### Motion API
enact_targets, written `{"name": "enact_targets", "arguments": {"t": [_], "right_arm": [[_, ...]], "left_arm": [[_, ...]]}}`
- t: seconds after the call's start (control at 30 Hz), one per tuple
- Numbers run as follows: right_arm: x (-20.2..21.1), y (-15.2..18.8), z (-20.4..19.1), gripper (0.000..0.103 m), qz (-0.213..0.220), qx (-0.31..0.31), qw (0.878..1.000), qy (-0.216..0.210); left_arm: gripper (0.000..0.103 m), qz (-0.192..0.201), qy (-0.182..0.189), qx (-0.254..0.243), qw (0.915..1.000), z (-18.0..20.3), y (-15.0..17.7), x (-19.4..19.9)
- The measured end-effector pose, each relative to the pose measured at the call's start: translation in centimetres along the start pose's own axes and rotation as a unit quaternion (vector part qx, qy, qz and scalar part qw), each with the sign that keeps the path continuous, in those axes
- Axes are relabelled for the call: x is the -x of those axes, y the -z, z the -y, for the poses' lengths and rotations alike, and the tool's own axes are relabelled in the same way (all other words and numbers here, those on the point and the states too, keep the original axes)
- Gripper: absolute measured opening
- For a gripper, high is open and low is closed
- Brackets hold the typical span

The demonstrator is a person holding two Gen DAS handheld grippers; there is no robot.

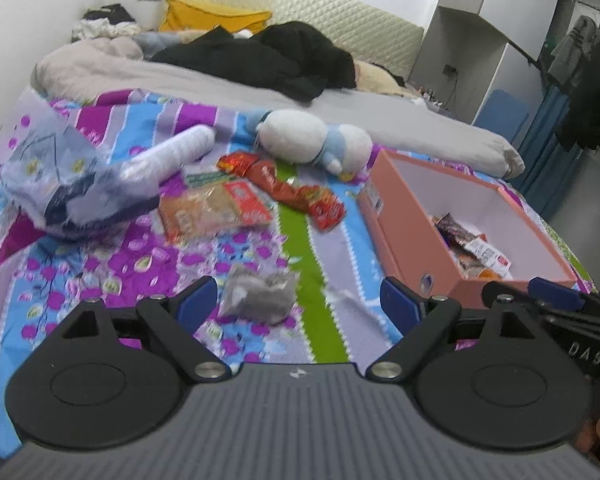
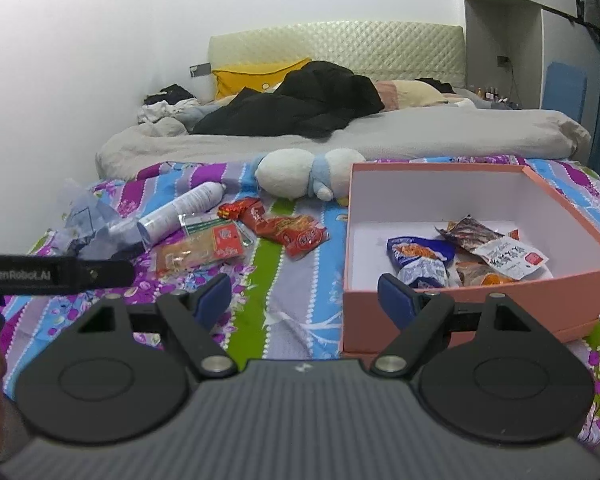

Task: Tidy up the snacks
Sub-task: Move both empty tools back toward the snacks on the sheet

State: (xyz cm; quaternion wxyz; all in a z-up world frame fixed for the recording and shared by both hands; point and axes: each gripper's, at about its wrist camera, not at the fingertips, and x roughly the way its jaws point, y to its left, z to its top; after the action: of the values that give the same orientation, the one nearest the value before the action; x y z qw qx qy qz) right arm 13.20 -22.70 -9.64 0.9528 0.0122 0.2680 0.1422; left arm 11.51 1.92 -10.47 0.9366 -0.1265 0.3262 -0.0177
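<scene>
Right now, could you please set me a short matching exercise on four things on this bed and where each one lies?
Things:
1. blue snack bag
2. grey packet
3. white bottle
4. plush toy

Places:
A. between the open left tongs
B. inside the pink box
C. beyond the red wrappers, at the grey duvet's edge
D. left of the wrappers, beside the clear bag

Pairs: 1-B, 2-A, 3-D, 4-C

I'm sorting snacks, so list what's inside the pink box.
The pink box holds a blue packet, a dark brown packet and a white packet. Orange wrappers lie partly buried; anything beneath is hidden.
</scene>
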Motion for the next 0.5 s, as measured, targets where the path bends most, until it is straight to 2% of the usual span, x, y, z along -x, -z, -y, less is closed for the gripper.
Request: {"name": "enact_targets", "arguments": {"t": [0.27, 0.4, 0.5], "right_arm": [[-0.2, 0.9, -1.4, 0.081, -0.019, 0.015, 1.000, -0.001], [-1.1, 0.3, -2.2, 0.081, -0.026, 0.040, 0.999, 0.009], [-2.1, -0.6, -2.4, 0.081, -0.025, 0.042, 0.999, 0.009]], "left_arm": [[0.091, -0.010, 0.004, 0.007, 0.9999, -1.4, 1.8, -0.1], [0.091, -0.008, -0.014, -0.008, 0.9998, -2.0, 2.1, -0.8], [0.093, -0.014, -0.010, 0.001, 0.9998, -3.0, 2.2, -1.6]]}}
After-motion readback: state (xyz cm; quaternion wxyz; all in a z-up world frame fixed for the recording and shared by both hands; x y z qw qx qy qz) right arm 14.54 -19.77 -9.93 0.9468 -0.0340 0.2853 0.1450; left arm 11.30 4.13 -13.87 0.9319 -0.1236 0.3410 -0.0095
